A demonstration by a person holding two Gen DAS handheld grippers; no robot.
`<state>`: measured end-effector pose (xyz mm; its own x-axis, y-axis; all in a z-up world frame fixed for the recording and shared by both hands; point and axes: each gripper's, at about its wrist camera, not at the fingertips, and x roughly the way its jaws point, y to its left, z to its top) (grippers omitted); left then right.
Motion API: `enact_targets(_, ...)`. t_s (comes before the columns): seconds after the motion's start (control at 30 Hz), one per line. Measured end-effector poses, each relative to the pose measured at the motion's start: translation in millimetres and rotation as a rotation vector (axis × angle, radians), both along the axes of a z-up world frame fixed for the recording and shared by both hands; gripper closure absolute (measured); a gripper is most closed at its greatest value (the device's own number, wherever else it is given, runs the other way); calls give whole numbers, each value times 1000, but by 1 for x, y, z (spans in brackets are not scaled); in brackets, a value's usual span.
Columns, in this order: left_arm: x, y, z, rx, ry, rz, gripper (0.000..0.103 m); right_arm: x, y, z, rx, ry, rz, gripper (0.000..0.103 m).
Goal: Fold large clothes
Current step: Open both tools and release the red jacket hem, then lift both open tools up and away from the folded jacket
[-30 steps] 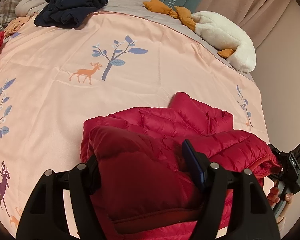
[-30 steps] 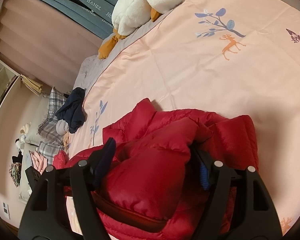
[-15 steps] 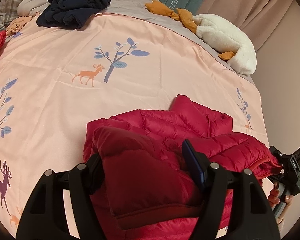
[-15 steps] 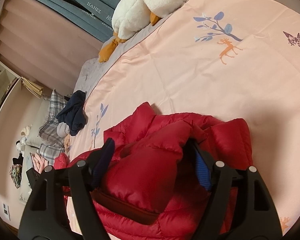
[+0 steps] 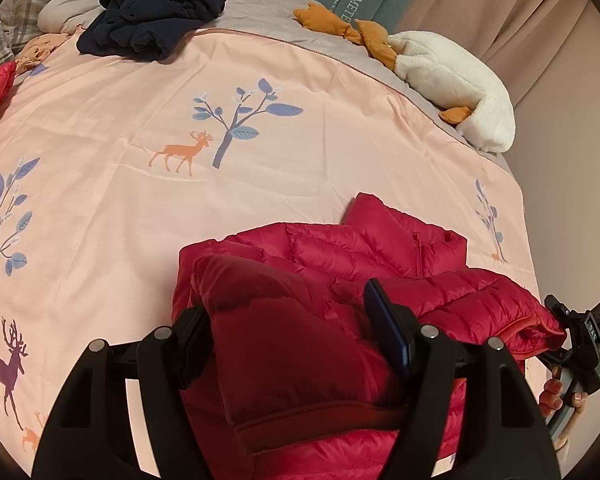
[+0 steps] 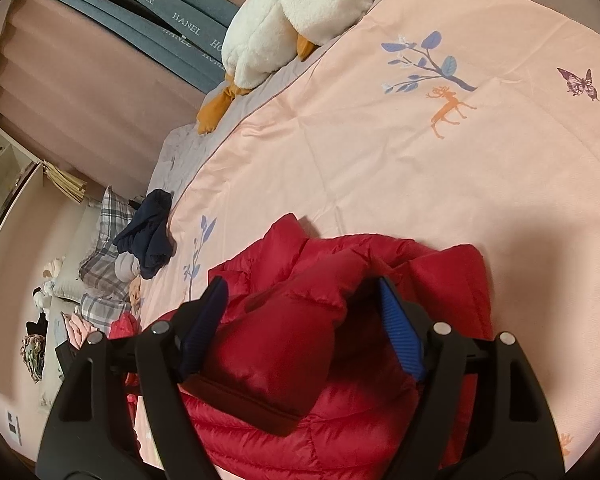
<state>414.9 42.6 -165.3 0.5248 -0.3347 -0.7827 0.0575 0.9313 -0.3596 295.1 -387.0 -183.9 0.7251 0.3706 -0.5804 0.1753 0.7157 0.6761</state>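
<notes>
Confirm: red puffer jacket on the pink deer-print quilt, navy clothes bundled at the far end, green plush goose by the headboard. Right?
Not quite: the plush goose is white with orange feet, not green; both wrist views show it. The rest holds: the red puffer jacket lies on the pink deer-print quilt, and the navy clothes sit bundled at the far end.

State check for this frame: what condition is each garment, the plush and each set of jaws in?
Red puffer jacket: partly folded, bunched on the pink duvet.
Navy garment: crumpled, unfolded.
White plush: lying on its side.
Left gripper: jaws around a jacket fold.
Right gripper: jaws astride a jacket fold, right pad clear.
</notes>
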Motion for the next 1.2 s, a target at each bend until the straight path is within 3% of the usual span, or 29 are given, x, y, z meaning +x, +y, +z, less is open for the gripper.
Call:
enact_targets(0.77, 9, 5, 18, -14, -22, 26, 31, 5, -2, 10, 7, -21, -23, 24)
enact_targets(0.8, 9, 6, 18, -12, -24, 30, 30, 6, -2, 10, 10, -21, -24, 24)
enact_targets(0.87, 8, 9, 22, 6, -45, 50, 18, 7, -2, 10, 12, -20, -27, 24)
enact_targets(1.2, 16, 21, 30, 15, -80, 80, 17, 22, -10, 17, 55, -51, -62, 20)
